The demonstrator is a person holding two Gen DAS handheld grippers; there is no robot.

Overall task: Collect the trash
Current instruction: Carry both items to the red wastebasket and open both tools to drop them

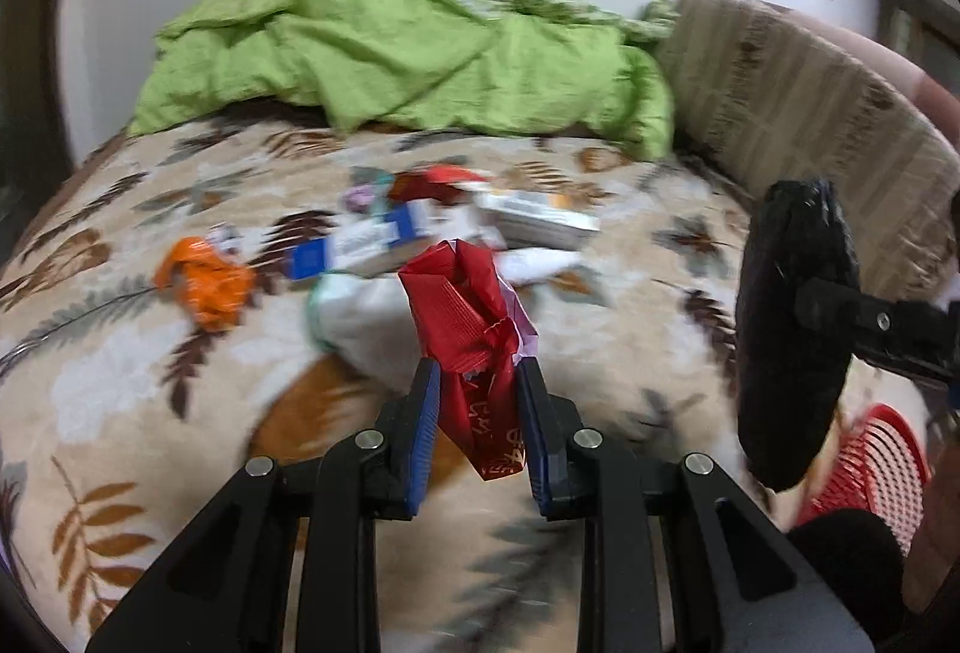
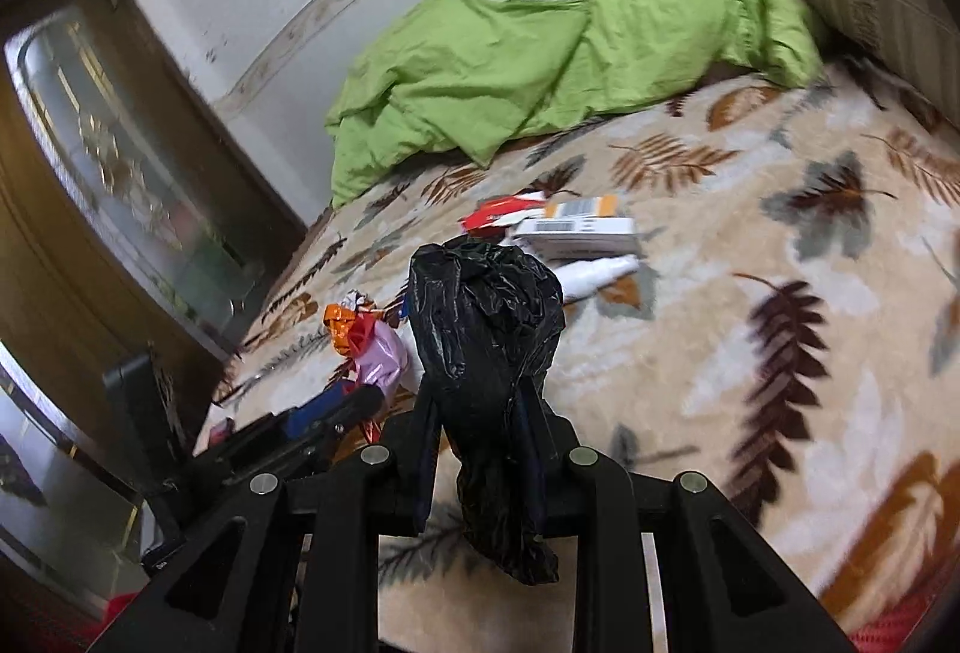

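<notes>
Above the leaf-patterned blanket (image 1: 150, 383), your left gripper (image 1: 477, 395) is closed on a red wrapper (image 1: 468, 317); your right gripper (image 2: 480, 413) is clamped on a crumpled black bag (image 2: 486, 329). Beyond lie an orange wrapper (image 1: 207, 284), a white box (image 2: 576, 230) and a green duvet (image 1: 390, 53). At lower right stands a red basket (image 1: 876, 467).

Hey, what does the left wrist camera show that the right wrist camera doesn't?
Only the left wrist view shows the red mesh basket and the blue-and-white box. Only the right wrist view shows the glass-paneled wooden door. Both show the left gripper shut on a red wrapper, the right gripper shut on a black plastic bag, the orange wrapper, the green duvet and the leaf-print blanket.
</notes>
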